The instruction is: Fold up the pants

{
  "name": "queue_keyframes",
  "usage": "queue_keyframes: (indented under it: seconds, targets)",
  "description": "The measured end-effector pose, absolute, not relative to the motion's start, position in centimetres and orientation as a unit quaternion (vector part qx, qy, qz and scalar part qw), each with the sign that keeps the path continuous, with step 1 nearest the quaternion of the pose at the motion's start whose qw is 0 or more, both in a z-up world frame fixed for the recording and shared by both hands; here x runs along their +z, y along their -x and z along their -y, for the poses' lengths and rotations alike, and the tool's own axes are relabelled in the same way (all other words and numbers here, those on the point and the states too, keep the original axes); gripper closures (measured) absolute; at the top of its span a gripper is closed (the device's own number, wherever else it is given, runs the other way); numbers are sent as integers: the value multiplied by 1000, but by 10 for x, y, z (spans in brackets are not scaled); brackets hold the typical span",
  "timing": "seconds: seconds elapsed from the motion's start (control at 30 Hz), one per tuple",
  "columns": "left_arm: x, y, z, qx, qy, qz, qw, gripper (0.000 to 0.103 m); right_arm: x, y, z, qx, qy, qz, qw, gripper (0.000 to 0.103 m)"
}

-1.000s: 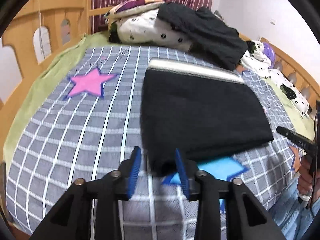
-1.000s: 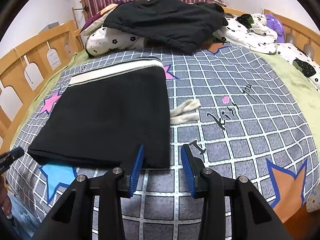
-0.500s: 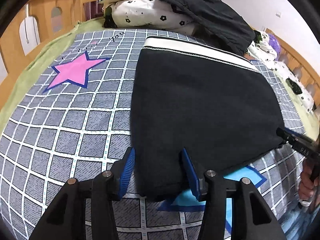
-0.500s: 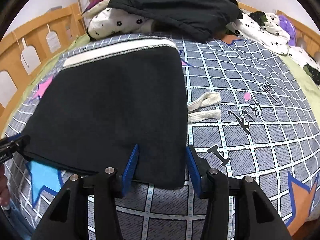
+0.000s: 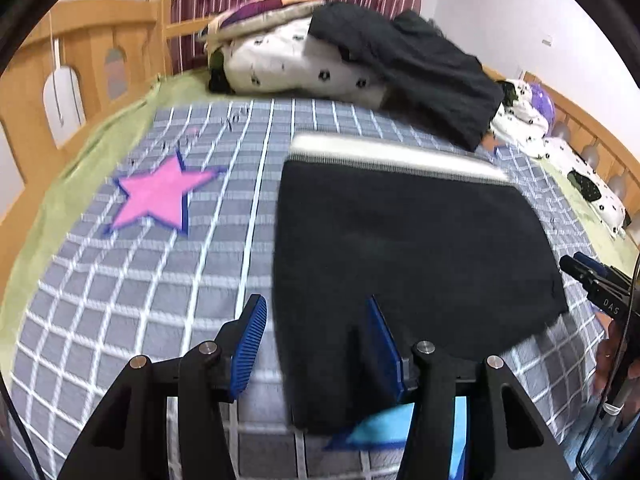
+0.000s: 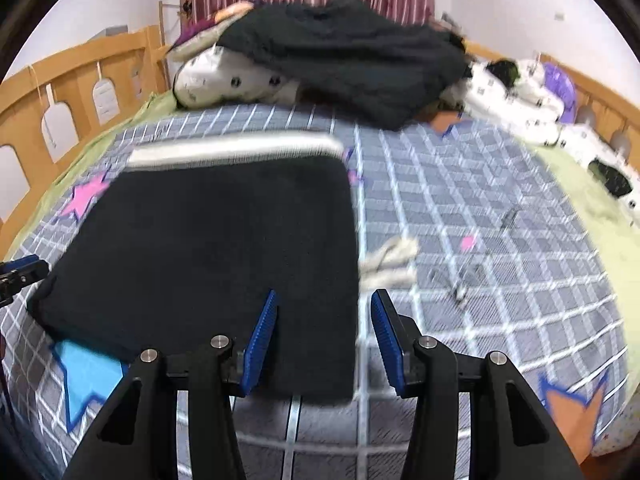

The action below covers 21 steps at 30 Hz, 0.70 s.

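Black pants point(image 5: 400, 240), folded into a flat square with a white waistband point(image 5: 392, 156) at the far edge, lie on the checked bedsheet point(image 5: 140, 300). My left gripper point(image 5: 316, 306) hangs over their near left corner; its jaws are opening, the cloth lies between them and the pads do not press on it. My right gripper point(image 6: 326, 300) stands open over the near right edge of the pants point(image 6: 220, 240). A white drawstring point(image 6: 390, 262) lies on the sheet just right of them. Each gripper's tip shows at the edge of the other's view.
A heap of flowered pillows point(image 5: 300, 64) with a black garment point(image 6: 352, 64) thrown over it fills the head of the bed. Wooden rails point(image 5: 72, 60) run along both sides. More flowered bedding point(image 6: 520, 96) lies at the right. A hand point(image 5: 608, 360) shows at the right edge.
Both grippers' jaws stand wider than a second ago, and both have slid forward over the pants' near corners. The pants have stayed flat where they were.
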State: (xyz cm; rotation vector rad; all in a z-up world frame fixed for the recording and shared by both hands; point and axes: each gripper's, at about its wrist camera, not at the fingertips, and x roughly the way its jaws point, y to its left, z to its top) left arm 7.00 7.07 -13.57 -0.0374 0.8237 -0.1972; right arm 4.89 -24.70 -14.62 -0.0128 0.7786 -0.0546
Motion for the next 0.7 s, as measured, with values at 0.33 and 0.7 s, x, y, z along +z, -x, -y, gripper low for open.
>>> queue_keyframes:
  seconds: [0.33, 0.7]
  targets:
    - [-99, -140, -45, -109, -29, -357, 927, 53, -89, -136, 236, 11, 15, -341, 940, 55]
    - [-175, -196, -29, -120, -32, -452, 883, 53, -161, -193, 234, 12, 35, -392, 919, 51]
